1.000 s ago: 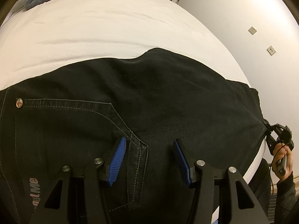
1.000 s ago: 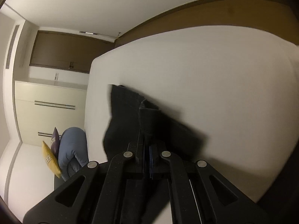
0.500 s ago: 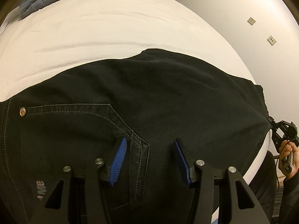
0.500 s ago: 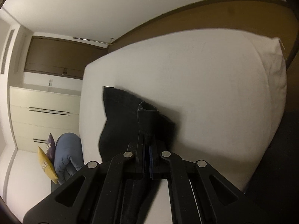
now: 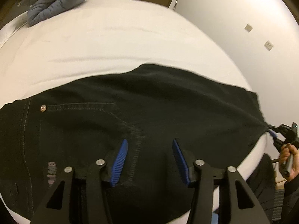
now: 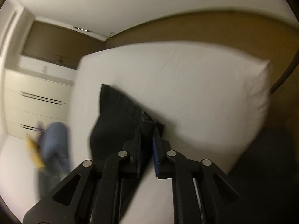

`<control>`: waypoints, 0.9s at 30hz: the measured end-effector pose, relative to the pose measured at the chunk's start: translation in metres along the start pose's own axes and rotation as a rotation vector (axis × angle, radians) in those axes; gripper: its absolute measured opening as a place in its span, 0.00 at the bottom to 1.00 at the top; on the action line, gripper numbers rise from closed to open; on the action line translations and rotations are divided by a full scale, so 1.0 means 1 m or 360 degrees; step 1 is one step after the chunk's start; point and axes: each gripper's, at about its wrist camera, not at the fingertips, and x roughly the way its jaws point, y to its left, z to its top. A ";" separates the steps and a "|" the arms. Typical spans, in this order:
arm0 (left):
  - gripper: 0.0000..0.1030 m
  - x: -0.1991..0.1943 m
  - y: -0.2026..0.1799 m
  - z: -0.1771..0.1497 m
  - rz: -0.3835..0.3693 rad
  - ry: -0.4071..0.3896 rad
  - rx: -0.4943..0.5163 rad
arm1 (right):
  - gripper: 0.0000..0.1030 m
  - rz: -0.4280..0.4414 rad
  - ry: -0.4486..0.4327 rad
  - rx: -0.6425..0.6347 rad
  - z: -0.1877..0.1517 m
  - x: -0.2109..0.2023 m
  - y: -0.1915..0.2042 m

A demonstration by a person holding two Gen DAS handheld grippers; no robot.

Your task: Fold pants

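- Nearest to us, our left gripper (image 5: pixel 150 160) hangs over the seat of the black pants (image 5: pixel 168 108) with its blue pads (image 5: pixel 119 163) apart and widening a little more; the stitched pocket corner lies below the gap, and the pads do not appear to press on it. Compared with a second ago the fabric has dropped away from the fingers — we have lifted off the cloth.
- Our right gripper (image 6: pixel 147 149) was clamped tight on the leg end a second ago. Now its jaws are opening: a gap shows beside the blue pad, and the dark hem sits between the fingers and leans on the left one, no longer pinched as far as the blurred view lets us judge.
- We read this as a release — the garment is laid out and both tools are letting go and rising, so a fresh grasp for the next fold probably follows.
- Further out, the pants stretch flat across the white bed (image 5: pixel 115 43) along its near edge, the leg end reaching the right gripper at the corner.
- Farthest, a grey quilted jacket (image 5: pixel 54 0) rests at the bed's far side, well apart from the pants.
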 end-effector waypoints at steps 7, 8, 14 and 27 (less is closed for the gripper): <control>0.62 0.022 -0.010 -0.011 0.0007 0.0110 0.0062 | 0.54 -0.0102 -0.0104 -0.0141 0.001 -0.024 0.029; 0.61 0.023 -0.009 -0.014 0.0014 0.0119 0.0072 | 0.54 -0.0036 -0.0045 -0.0194 -0.004 -0.024 0.039; 0.61 0.026 -0.011 -0.025 0.0089 0.0148 0.0150 | 0.52 0.0519 0.0695 -0.0196 -0.090 0.011 0.079; 0.61 0.023 0.004 -0.028 -0.0011 0.0115 0.0053 | 0.38 0.0407 0.1020 -0.0040 -0.165 0.075 0.072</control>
